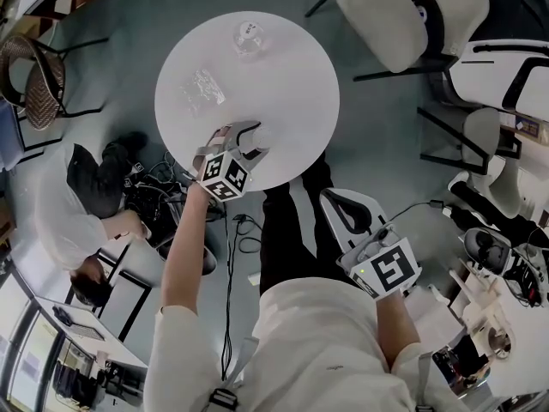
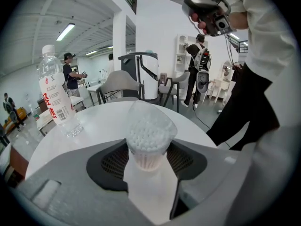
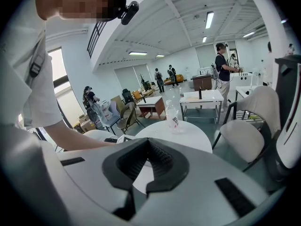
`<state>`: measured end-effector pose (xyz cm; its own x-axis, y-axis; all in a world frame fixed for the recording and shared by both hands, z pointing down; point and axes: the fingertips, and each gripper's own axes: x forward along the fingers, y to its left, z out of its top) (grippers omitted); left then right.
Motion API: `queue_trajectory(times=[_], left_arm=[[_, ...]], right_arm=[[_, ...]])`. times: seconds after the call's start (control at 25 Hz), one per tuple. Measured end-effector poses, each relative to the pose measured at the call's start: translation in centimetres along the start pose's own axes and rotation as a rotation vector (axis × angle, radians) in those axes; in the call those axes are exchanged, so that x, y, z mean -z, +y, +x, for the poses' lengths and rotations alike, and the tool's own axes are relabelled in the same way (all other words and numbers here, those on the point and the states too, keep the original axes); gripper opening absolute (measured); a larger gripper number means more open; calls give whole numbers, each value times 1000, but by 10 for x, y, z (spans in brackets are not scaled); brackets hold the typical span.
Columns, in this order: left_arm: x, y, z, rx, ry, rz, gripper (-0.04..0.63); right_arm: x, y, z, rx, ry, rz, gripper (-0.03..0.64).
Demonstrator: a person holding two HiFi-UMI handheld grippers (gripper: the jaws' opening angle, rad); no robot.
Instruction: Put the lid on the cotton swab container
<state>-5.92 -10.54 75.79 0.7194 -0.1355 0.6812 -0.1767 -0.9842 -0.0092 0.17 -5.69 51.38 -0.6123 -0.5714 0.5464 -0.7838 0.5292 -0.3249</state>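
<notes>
The cotton swab container (image 2: 148,140), a clear cup packed with white-tipped swabs, stands between the ribbed pads (image 2: 179,158) of my left gripper (image 2: 149,161), and both pads touch its sides. From the head view this gripper (image 1: 244,137) sits at the near edge of the round white table (image 1: 292,75), with the container (image 1: 258,139) in its jaws. A clear plastic piece (image 1: 202,87), possibly the lid, lies to the left on the table. My right gripper (image 1: 371,245) hangs off the table near my right hip, shut and empty (image 3: 141,166).
A water bottle (image 1: 249,37) stands at the table's far side, also seen as bottle (image 2: 56,98) and bottle (image 3: 173,117). White chairs (image 1: 412,11) stand to the right, a dark chair (image 1: 39,75) to the left. Cables (image 1: 163,187) and a crouching person (image 1: 77,204) are on the floor at left.
</notes>
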Motion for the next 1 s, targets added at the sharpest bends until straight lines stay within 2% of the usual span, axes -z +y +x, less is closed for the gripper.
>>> queue_trajectory(times=[0.16,0.32,0.52,0.56,0.64,0.8,0.88,1.0], left_arm=[[-10,4,-7,-54,-42,-122,258],[-34,7,-24,-118,-68,-166,256],[-82,6,-62,-204,-119,-226,256],[-90,4,-70,-218,-119,-225,256],[-106,-3,-86,-236,-120,-219,256],[-138,-20,-117,-259,-117,-179,255],[-153,-31,-131,-271,-92,-118,255],[-175,-50,-151,-280,-74,-54,256]], right_arm=[[-2,0,-6,6,-17,1,5],[-9,-1,-12,21,-46,3,6],[-23,-1,-19,24,-96,24,18],[-25,1,-20,16,-105,29,73],[-30,7,-22,-5,-123,39,104],[-36,17,-24,-58,-139,84,216],[-34,20,-24,-86,-129,150,306],[-29,28,-26,-168,-132,277,388]])
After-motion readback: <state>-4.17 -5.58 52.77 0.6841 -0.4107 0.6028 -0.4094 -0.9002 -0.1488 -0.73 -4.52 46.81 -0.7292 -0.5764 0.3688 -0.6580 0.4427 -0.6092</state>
